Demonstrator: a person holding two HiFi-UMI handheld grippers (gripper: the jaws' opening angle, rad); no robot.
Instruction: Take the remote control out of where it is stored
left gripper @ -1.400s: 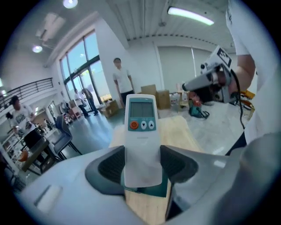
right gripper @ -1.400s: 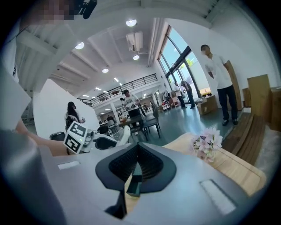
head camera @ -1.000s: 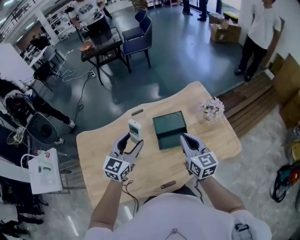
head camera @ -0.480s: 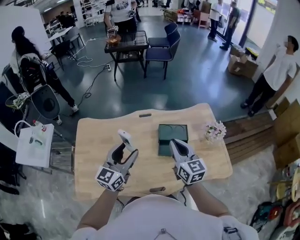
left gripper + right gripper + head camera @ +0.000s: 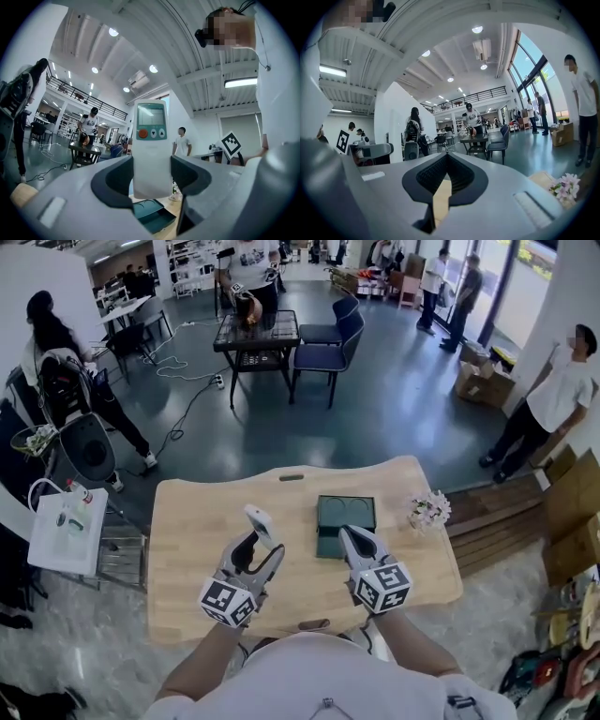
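My left gripper (image 5: 263,542) is shut on the lower half of a white remote control (image 5: 260,524), which it holds up above the wooden table (image 5: 197,521). In the left gripper view the remote (image 5: 151,145) stands upright between the jaws, with its screen, an orange button and two arrow buttons facing the camera. The dark green open storage box (image 5: 345,521) lies on the table to the right of the remote; its tray (image 5: 152,215) shows below the jaws. Near the box's front edge my right gripper (image 5: 352,538) is shut with nothing in it (image 5: 446,159).
A small bunch of pale flowers (image 5: 428,510) stands on the table right of the box, also seen as flowers (image 5: 567,185) low on the right. Beyond the table are a dark table with chairs (image 5: 323,334), people (image 5: 553,399) and a white cart (image 5: 66,531) to the left.
The head camera has swung, so the table now sits squarer in view. My left gripper has kept its hold on the remote throughout; the right has stayed shut by the box.
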